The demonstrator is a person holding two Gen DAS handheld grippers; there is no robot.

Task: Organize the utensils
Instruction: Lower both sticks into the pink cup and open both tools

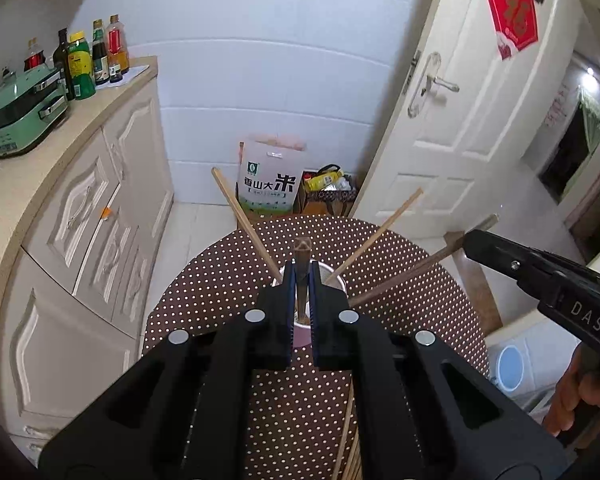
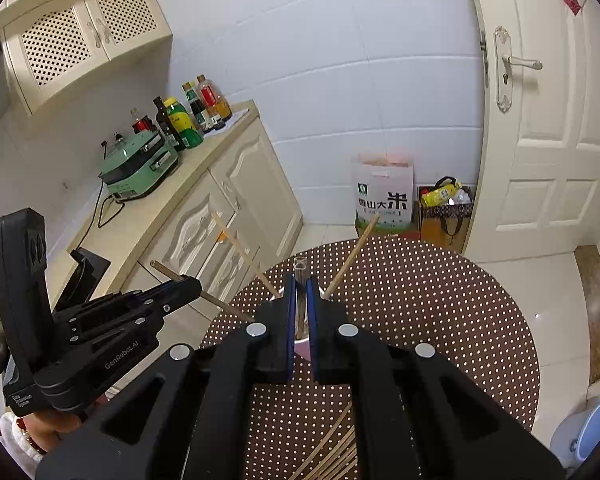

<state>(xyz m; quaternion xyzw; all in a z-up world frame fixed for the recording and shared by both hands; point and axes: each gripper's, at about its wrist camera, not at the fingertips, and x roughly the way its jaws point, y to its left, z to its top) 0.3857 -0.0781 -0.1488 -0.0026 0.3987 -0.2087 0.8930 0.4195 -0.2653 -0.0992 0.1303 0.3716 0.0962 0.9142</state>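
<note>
A white and pink cup (image 1: 300,334) stands on a round table with a brown dotted cloth (image 1: 204,292). Several wooden chopsticks (image 1: 244,216) lean out of the cup. My left gripper (image 1: 301,276) is shut on a dark chopstick (image 1: 302,250), held upright over the cup. My right gripper (image 2: 301,284) is shut on another chopstick (image 2: 301,268), also upright over the cup (image 2: 302,346). Each gripper shows from the side in the other's view: the right one (image 1: 540,276) and the left one (image 2: 140,312). More loose chopsticks (image 2: 332,452) lie on the cloth near me.
A cabinet counter (image 1: 16,184) on the left holds a green appliance (image 1: 20,116) and several bottles (image 1: 80,64). A rice bag (image 1: 268,180) and a bag of items (image 1: 328,188) stand against the tiled wall. A white door (image 1: 472,120) is on the right.
</note>
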